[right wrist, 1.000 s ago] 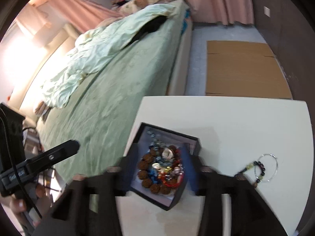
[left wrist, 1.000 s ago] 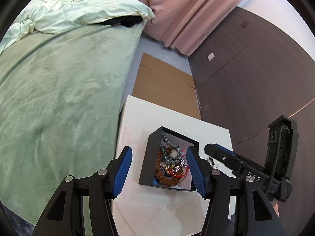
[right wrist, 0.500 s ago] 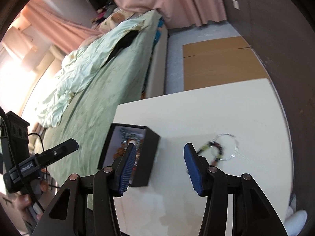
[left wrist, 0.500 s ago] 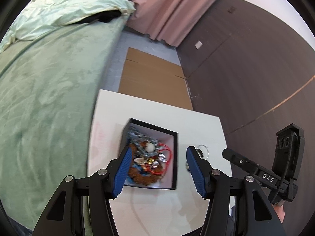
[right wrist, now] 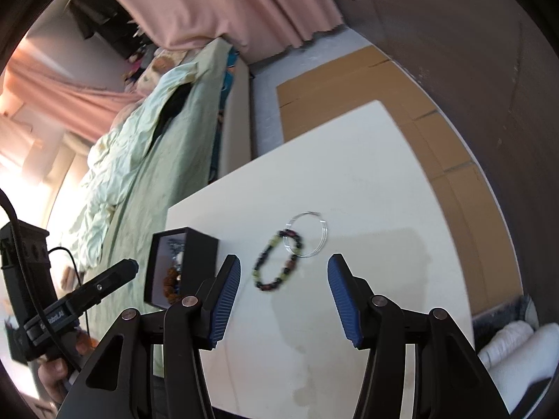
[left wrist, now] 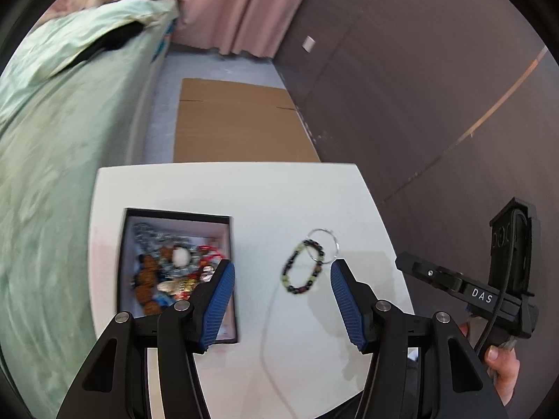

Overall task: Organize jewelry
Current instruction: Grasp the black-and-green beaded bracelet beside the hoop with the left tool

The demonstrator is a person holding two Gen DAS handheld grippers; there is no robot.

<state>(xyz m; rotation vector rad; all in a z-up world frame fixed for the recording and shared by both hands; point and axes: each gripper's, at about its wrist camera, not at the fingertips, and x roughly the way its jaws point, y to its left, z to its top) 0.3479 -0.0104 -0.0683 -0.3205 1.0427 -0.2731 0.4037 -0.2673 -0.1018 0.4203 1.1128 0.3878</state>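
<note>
Both grippers are hanging over the white table [left wrist: 244, 192] with their jaws apart and nothing between the pads. The left gripper [left wrist: 281, 284] is framing the beaded bracelet [left wrist: 303, 268] from above, and the right gripper [right wrist: 283, 284] is pointing at the same bracelet [right wrist: 277, 265]. The bracelet is lying flat on the table, well apart from the black box [left wrist: 176, 269], and a thin wire ring [left wrist: 323, 246] is overlapping its far end.

The box is already holding a heap of beads and chains, so I judge that the step in hand is the reach for the loose bracelet. The next move is asking for one gripper to come down and close on the beads only. The ring is crossing the bracelet, so it may get dragged along.
</note>
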